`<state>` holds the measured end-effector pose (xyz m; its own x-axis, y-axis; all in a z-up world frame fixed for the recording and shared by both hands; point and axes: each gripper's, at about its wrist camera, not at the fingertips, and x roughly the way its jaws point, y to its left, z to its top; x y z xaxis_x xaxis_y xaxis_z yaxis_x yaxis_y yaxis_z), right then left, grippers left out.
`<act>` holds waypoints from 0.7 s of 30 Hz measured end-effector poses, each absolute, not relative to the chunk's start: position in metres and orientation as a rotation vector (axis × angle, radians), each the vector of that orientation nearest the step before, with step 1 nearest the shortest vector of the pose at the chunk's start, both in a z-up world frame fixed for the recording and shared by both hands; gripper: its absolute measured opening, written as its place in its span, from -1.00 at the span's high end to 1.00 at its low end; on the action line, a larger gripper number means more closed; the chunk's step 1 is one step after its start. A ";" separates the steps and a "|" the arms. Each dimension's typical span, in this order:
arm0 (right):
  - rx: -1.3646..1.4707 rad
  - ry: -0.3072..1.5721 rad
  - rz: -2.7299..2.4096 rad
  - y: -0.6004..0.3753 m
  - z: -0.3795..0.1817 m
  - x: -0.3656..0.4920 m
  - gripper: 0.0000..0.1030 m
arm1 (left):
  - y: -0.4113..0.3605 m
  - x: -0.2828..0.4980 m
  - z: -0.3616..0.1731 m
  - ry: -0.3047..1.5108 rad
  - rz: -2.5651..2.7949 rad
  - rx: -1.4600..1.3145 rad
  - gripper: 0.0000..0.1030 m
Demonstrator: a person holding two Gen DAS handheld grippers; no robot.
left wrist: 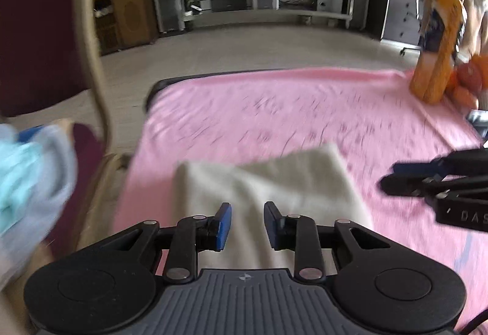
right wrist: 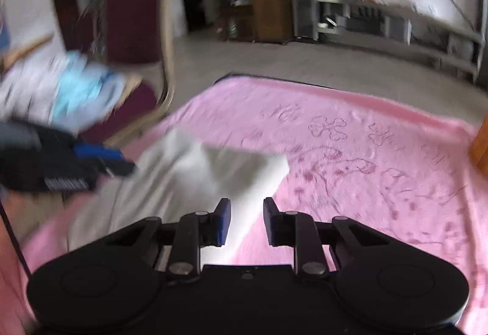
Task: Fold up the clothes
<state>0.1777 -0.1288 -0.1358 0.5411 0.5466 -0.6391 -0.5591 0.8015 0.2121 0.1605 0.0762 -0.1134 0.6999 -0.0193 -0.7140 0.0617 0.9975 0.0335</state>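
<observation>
The folded cream-coloured soft cloth garment [left wrist: 259,182] lies on the pink patterned blanket [left wrist: 289,109] that covers the bench, and it serves as our landmark. Just above its near end sits the left tool [left wrist: 246,225], blue pads apart, nothing between them, cloth visible through the gap. To the right of the garment hovers the right tool [right wrist: 246,220], its pads apart too and empty (its own view shows it over the garment's right edge where cream meets pink). Both views are smeared with motion blur, so fine creases are hard to read.

The fold looks already made, a neat rectangle with one thick rounded edge on the right. Off to the left of the garment, a heap of pale blue and white clothes [left wrist: 27,176] waits on a maroon-cushioned wooden chair [left wrist: 48,30]; far beyond it to the right stands an orange stuffed toy [left wrist: 439,48].

To do this step well, I'd judge: pinch both near corners at once, low and level, keep the layers together, and lift evenly so the fold doesn't slide open.
</observation>
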 end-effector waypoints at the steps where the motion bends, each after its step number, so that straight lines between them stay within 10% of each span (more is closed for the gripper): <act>1: 0.050 0.772 0.685 -0.129 -0.140 0.191 0.55 | 0.077 0.169 -0.118 0.790 -0.056 0.052 0.51; 8: 0.339 1.024 0.889 -0.109 -0.209 0.272 0.56 | 0.087 0.220 -0.167 0.868 -0.042 0.028 0.62; 10: 0.443 1.062 0.872 -0.115 -0.234 0.289 1.00 | 0.094 0.222 -0.168 0.851 -0.024 -0.013 0.60; 21: 0.578 0.827 0.479 -0.188 -0.226 0.294 0.78 | 0.147 0.212 -0.128 0.705 0.319 -0.143 0.82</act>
